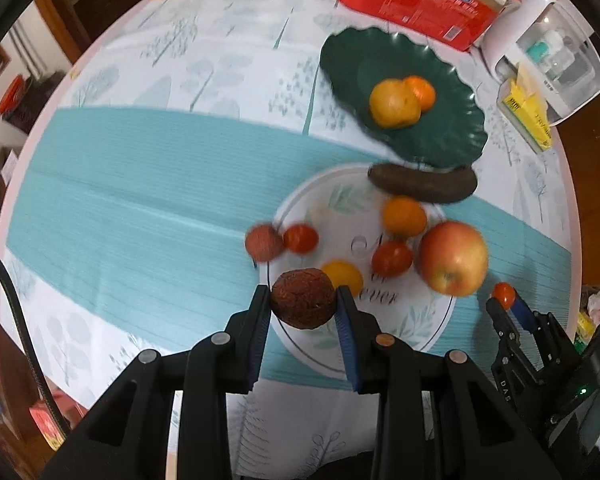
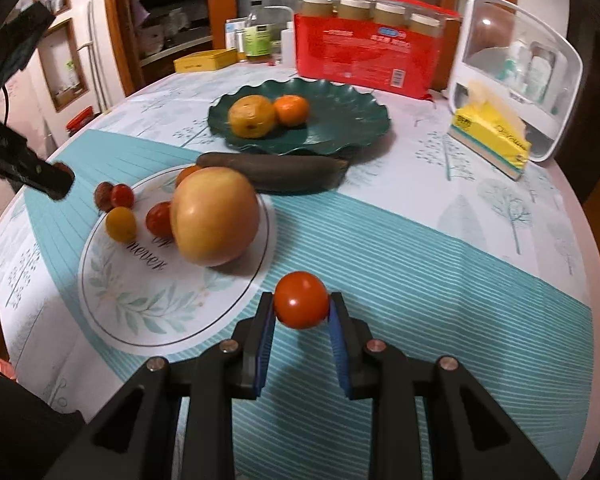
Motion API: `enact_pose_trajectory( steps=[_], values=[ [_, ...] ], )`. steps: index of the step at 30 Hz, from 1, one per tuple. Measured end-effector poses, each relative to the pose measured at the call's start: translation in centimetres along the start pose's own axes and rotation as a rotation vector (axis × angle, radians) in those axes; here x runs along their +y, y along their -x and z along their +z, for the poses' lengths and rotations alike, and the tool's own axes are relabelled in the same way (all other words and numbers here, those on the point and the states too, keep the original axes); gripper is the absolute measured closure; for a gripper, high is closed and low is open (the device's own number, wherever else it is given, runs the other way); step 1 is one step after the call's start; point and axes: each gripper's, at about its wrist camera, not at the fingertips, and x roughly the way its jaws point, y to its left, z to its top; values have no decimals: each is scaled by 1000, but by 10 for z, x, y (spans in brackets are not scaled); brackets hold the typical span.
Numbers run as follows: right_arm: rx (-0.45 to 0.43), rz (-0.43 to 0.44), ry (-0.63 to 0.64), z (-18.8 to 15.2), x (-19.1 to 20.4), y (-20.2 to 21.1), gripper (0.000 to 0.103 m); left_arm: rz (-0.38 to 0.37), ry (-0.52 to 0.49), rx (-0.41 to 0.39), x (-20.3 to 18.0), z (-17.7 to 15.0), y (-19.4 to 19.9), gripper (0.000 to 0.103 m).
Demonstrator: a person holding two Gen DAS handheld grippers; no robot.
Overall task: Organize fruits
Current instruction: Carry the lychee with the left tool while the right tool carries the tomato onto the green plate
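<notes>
My left gripper (image 1: pixel 303 294) is shut on a rough brown round fruit (image 1: pixel 302 304), held above the near rim of the white leaf-print plate (image 1: pixel 380 340). On that plate lie a big apple (image 1: pixel 454 258), two red tomatoes (image 1: pixel 392 258), two small orange fruits (image 1: pixel 404 216) and a dark brown banana (image 1: pixel 422 184) across the far rim. A reddish fruit (image 1: pixel 263 242) sits just off its left rim. My right gripper (image 2: pixel 302 308) is shut on a cherry tomato (image 2: pixel 301 298) above the teal cloth, right of the plate. The green scalloped plate (image 2: pixel 340 136) holds a yellow fruit (image 2: pixel 252 116) and a mandarin (image 2: pixel 291 110).
A red box of jars (image 2: pixel 364 60), a white organiser (image 2: pixel 520 72) and a yellow tissue pack (image 2: pixel 492 140) stand at the far right of the round table. A yellow tin (image 2: pixel 204 60) and bottles stand at the back. The table edge (image 2: pixel 580 216) curves close on the right.
</notes>
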Motion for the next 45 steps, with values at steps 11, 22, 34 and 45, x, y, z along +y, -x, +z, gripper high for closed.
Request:
enact_pose_trajectory(
  steps=[11,22,34,45],
  values=[
    [-31,-88,-60,40,4,1,76,4,-132,-78,2,80,26,72],
    [-78,-142,-107,101,6,-11,76,-14,-234,-142,-7,163,27,72],
    [-51,-145,-164,138,10,-48,76,-62,-280,-91,-20,208,-16,72],
    [40,-94,-216,147,15,-92,76,-152,-287,-4,-35,211,-70,72]
  ],
)
